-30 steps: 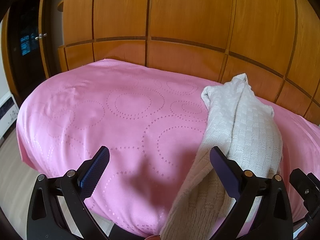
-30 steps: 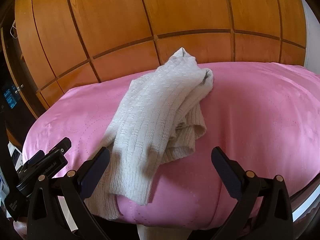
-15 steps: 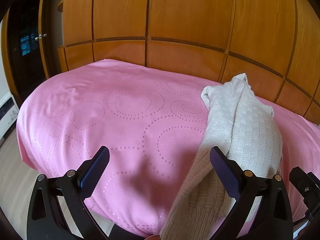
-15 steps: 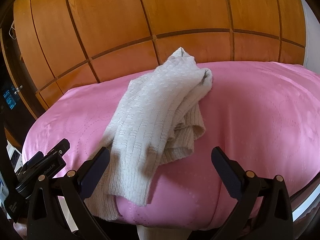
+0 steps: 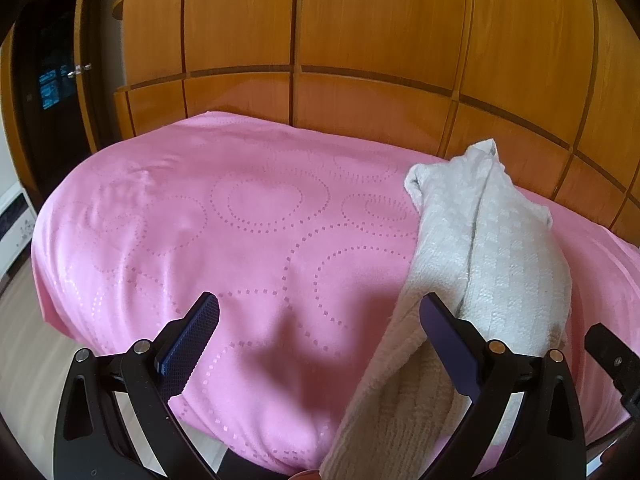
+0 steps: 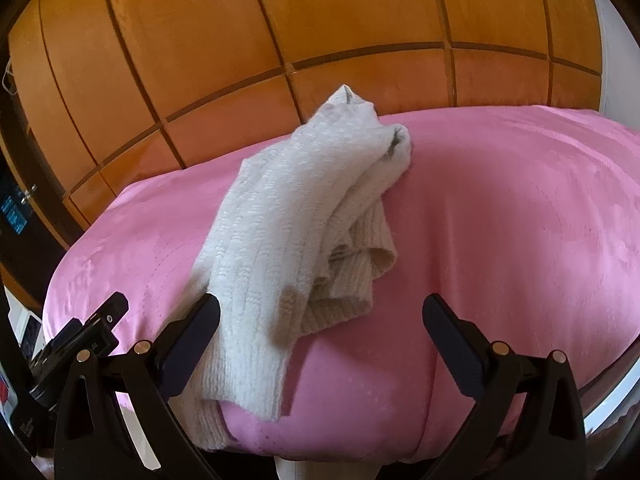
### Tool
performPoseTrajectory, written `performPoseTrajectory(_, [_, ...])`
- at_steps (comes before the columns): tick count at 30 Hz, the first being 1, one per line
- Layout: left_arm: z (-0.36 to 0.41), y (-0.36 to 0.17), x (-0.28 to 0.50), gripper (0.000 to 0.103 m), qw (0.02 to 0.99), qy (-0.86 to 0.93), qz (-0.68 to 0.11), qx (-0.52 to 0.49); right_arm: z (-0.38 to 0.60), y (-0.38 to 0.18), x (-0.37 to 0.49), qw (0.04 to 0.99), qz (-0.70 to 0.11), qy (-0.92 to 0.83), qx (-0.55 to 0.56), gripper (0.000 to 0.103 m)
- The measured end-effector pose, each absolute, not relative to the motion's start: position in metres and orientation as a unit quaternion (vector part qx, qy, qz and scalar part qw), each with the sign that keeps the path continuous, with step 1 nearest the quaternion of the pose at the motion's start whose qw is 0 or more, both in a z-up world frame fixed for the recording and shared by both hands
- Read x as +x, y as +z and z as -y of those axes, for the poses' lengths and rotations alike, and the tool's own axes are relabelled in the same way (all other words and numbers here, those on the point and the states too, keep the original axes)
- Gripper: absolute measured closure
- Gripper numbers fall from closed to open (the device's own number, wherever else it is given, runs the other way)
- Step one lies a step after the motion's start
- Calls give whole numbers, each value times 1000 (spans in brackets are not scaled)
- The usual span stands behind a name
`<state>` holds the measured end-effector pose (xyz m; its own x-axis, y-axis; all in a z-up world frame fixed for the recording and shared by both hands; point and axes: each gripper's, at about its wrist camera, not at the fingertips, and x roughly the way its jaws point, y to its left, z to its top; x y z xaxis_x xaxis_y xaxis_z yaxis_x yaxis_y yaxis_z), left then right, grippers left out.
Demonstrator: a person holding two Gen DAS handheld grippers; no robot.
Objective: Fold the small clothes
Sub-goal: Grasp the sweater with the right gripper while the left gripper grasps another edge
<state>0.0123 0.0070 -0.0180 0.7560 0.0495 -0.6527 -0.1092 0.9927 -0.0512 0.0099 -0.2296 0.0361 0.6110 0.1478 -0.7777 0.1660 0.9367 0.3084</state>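
A cream knitted garment (image 5: 484,248) lies bunched in a long heap on the pink cloth (image 5: 248,240), its lower end hanging over the near edge. In the left wrist view it sits at the right, partly behind my right-hand finger. My left gripper (image 5: 320,320) is open over bare pink cloth, holding nothing. In the right wrist view the garment (image 6: 296,220) runs from the centre down to the lower left. My right gripper (image 6: 320,322) is open, with the garment's lower part between its fingers and against the left finger (image 6: 192,332).
Wooden panelled wardrobe doors (image 5: 360,40) rise directly behind the pink surface. A dark doorway (image 5: 48,92) and a strip of floor (image 5: 20,344) lie at the left. The other gripper's black body (image 6: 76,344) shows at the left edge of the right wrist view.
The right wrist view has shifted slightly, so the garment sits a little nearer and lower between the right fingers. The left gripper has stayed put.
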Motion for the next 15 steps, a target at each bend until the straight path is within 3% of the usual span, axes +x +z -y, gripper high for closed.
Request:
performPoseTrajectory(5, [-12, -25, 24, 4, 928, 18, -370, -39, 236, 25, 21, 863, -465, 29, 194, 3])
performPoseTrajectory(9, [-28, -34, 34, 4, 919, -12, -392, -39, 232, 13, 30, 841, -497, 86, 196, 25])
performPoseTrajectory(14, [-39, -43, 30, 6, 905, -95, -412, -51, 217, -10, 35, 807, -544, 122, 197, 37])
performPoseTrajectory(15, [-38, -47, 28, 6, 901, -114, -416, -51, 215, -16, 37, 799, -553, 127, 198, 44])
